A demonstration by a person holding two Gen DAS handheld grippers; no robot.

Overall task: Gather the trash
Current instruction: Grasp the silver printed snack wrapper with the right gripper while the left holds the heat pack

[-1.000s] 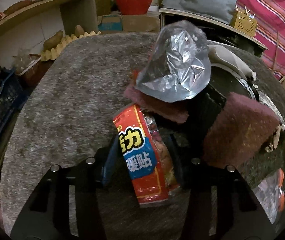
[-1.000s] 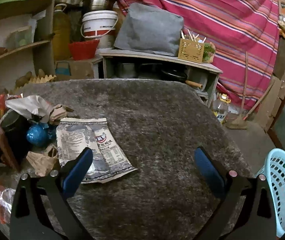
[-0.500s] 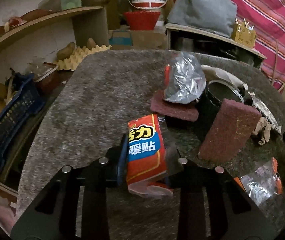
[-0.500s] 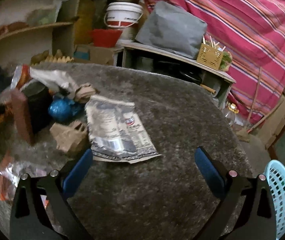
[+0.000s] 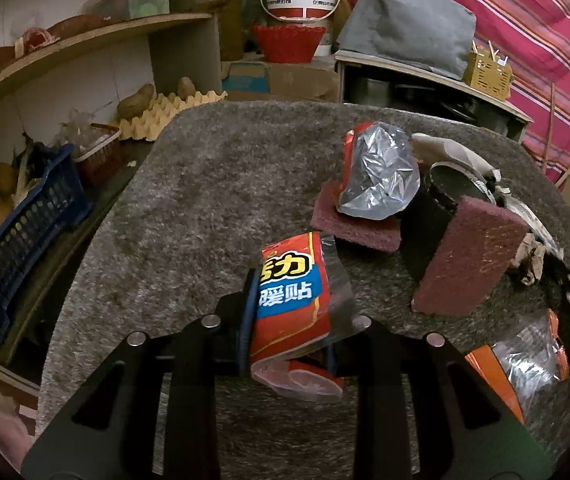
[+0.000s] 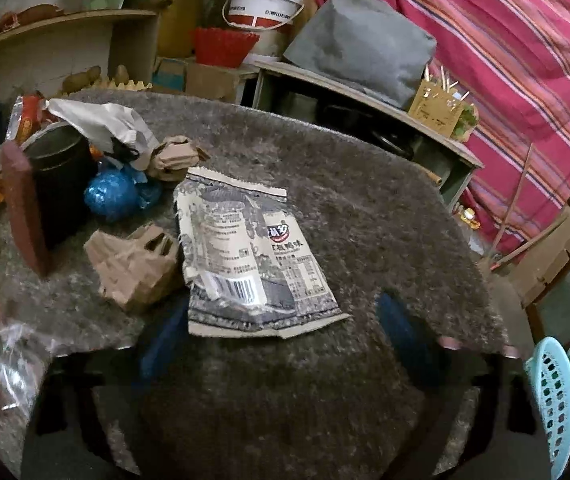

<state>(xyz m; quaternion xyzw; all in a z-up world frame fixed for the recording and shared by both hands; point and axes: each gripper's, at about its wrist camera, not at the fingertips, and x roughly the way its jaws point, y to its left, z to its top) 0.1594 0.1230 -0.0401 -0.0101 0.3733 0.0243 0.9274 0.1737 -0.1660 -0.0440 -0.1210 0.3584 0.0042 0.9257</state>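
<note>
My left gripper (image 5: 291, 312) is shut on a red and blue snack wrapper (image 5: 291, 296) and holds it above the grey carpeted table (image 5: 213, 200). A silver foil bag (image 5: 379, 178) lies on a maroon scouring pad (image 5: 349, 226) beyond it. My right gripper (image 6: 281, 332) is open, blurred, just in front of a flat grey printed wrapper (image 6: 249, 256). Beside that wrapper lie crumpled brown paper (image 6: 133, 268), a blue foil ball (image 6: 113, 196) and a clear and orange wrapper (image 6: 1, 364).
A black cup (image 5: 441, 200) with an upright maroon pad (image 5: 469, 256) leaning on it stands mid-table. A light blue basket (image 6: 553, 400) sits off the table's right edge. Shelves, a dark blue crate (image 5: 17, 232) and an egg tray (image 5: 165, 112) are at the left.
My left gripper has lifted and drawn back with the red wrapper, away from the foil bag. My right gripper has moved forward and left, up to the grey wrapper.
</note>
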